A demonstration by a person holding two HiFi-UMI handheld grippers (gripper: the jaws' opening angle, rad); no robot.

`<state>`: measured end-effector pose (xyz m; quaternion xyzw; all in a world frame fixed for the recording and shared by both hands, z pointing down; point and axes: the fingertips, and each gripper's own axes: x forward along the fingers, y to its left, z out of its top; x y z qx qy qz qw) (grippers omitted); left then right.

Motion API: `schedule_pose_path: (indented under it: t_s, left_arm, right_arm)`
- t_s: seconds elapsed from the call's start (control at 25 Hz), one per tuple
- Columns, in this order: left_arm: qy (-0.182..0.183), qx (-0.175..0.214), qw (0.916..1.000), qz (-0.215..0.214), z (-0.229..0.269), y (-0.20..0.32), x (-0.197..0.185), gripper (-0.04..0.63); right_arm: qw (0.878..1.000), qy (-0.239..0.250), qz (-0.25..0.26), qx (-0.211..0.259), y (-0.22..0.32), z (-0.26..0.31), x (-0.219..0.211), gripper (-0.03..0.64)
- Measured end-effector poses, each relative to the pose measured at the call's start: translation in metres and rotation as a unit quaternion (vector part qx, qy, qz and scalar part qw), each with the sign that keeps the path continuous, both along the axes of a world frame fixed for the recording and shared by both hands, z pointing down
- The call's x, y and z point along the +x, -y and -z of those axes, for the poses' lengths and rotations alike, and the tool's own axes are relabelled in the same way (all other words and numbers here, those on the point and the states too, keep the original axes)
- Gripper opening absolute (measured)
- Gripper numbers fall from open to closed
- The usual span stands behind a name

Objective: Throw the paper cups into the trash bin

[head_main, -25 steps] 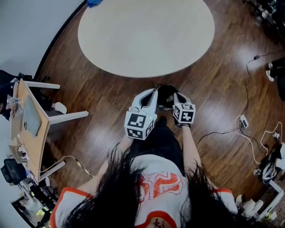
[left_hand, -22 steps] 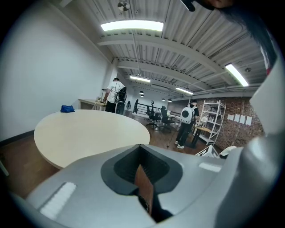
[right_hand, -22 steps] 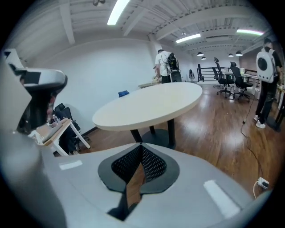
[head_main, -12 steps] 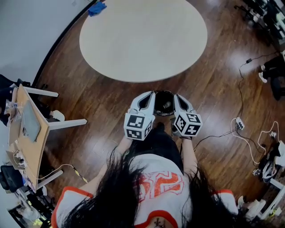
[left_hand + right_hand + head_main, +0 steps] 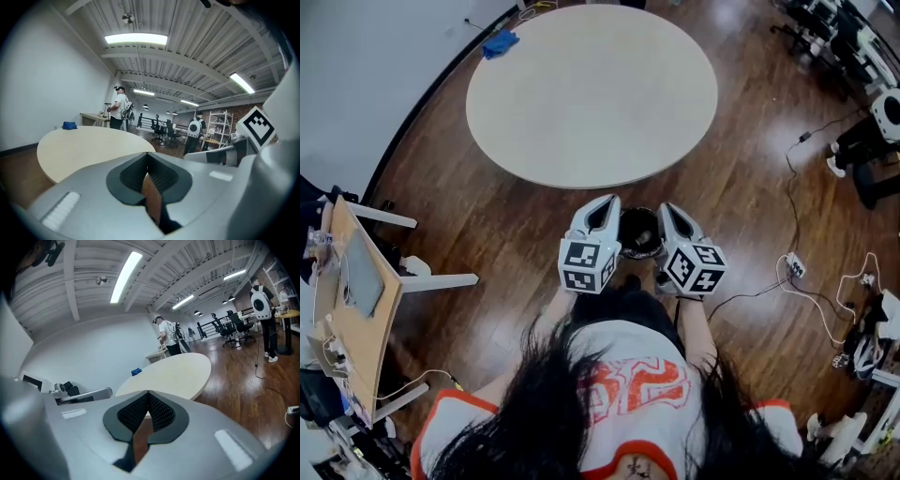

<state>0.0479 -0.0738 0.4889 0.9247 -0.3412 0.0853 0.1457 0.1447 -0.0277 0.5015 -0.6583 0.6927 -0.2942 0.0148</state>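
Note:
No paper cup shows in any view. A black trash bin (image 5: 639, 232) stands on the wood floor just in front of the person, near the edge of the round beige table (image 5: 591, 89). My left gripper (image 5: 605, 202) hovers at the bin's left rim and my right gripper (image 5: 667, 208) at its right rim. Both point toward the table. In the left gripper view the left gripper (image 5: 146, 157) has its jaws together with nothing between them. The right gripper (image 5: 148, 393) is likewise shut and empty. The table top (image 5: 89, 145) (image 5: 173, 373) is bare except for a blue cloth (image 5: 501, 42) at its far edge.
A wooden desk (image 5: 356, 300) with white legs stands at the left. Cables and a power strip (image 5: 797, 267) trail over the floor at the right. People (image 5: 119, 108) stand in the background with office chairs and shelves behind the table.
The two grippers have spread slightly apart, so the bin shows more fully between them. The head view has drawn back, and the whole table and the blue cloth are now in sight.

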Motion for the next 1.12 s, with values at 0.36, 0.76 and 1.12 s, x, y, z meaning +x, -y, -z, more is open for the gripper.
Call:
schedule_pose_path:
  t_s: [0.36,0.76,1.12]
  left_arm:
    - [-0.009,0.005,0.9999,0.0,0.007,0.007,-0.001,0.0]
    - [-0.01,0.008,0.9999,0.004,0.01,0.01,-0.002,0.0]
    - [0.001,-0.002,1.0,0.002,0.0,0.004,-0.009,0.0]
  right_arm:
    - [1.0,-0.011,-0.007,0.01,-0.002,0.014,0.0,0.0]
    - [1.0,-0.02,-0.013,0.015,-0.004,0.02,0.004,0.0]
    - [0.999,-0.031,-0.007,0.011,-0.003,0.017,0.0,0.0]
